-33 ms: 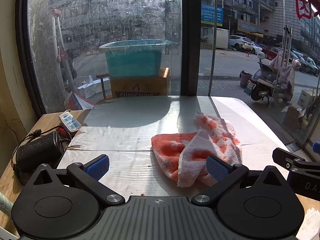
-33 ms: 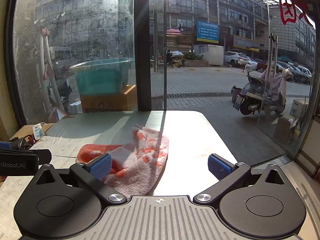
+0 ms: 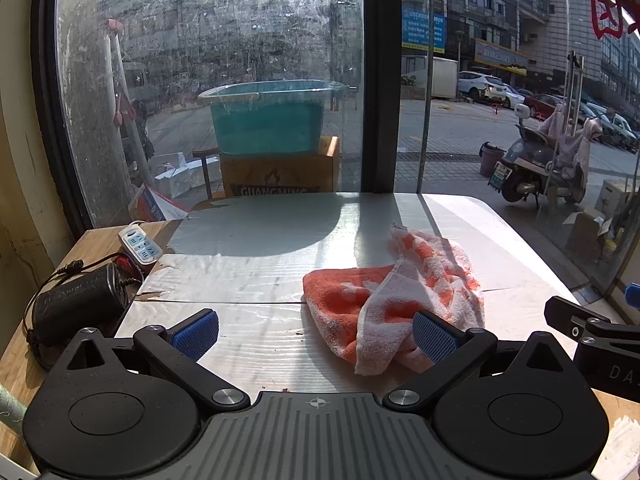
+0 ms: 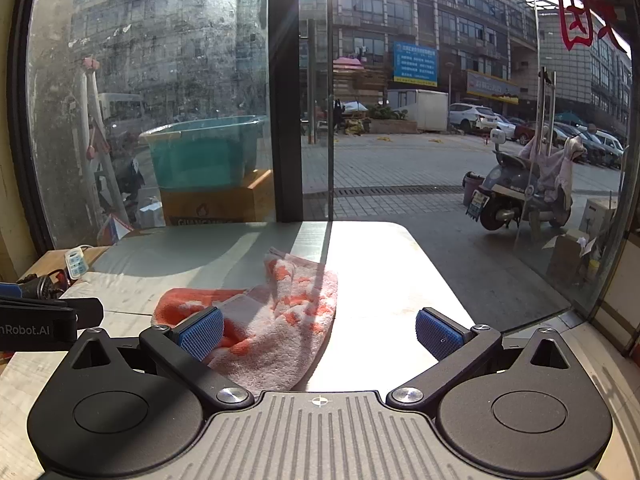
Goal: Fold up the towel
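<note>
An orange and white towel lies crumpled on the white table, right of centre in the left wrist view. My left gripper is open and empty just in front of it, its right pad over the towel's near edge. The towel also shows in the right wrist view, to the left. My right gripper is open and empty, its left pad over the towel's near part. The right gripper's body shows at the right edge of the left wrist view.
A white power strip and a black cylindrical device with cables lie on the wooden ledge at the left. A glass window stands right behind the table. The table's right edge drops off beside the glass door.
</note>
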Demonstrator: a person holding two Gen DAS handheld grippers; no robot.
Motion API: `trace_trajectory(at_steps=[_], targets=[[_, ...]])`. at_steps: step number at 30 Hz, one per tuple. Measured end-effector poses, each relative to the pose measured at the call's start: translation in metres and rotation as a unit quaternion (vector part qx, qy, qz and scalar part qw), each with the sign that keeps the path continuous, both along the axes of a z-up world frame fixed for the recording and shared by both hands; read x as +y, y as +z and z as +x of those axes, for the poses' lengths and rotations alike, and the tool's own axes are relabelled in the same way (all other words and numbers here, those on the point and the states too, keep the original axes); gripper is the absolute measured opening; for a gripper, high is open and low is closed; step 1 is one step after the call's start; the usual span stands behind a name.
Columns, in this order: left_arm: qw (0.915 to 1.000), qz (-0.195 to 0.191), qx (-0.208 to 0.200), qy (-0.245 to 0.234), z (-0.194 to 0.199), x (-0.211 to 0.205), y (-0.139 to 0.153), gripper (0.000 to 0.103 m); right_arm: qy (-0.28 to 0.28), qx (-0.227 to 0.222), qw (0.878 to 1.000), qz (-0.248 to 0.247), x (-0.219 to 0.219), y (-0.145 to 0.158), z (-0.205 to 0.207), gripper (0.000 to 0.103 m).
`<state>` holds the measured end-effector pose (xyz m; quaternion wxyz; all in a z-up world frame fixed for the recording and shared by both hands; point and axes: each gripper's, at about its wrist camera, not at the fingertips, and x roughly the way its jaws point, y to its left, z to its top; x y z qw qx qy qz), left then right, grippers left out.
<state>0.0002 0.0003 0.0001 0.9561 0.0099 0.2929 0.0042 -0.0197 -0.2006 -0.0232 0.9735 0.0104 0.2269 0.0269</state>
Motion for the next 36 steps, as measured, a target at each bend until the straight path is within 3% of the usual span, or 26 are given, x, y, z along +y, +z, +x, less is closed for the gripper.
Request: trace_trajectory(at_steps=[36], targets=[[0.9999,0.008,-0.004,0.009,0.0005,0.0032,-0.0023,0.103,-0.003,-0.005,1.0,0.004,-0.0025,-0.0013,-0.0014,0.103]])
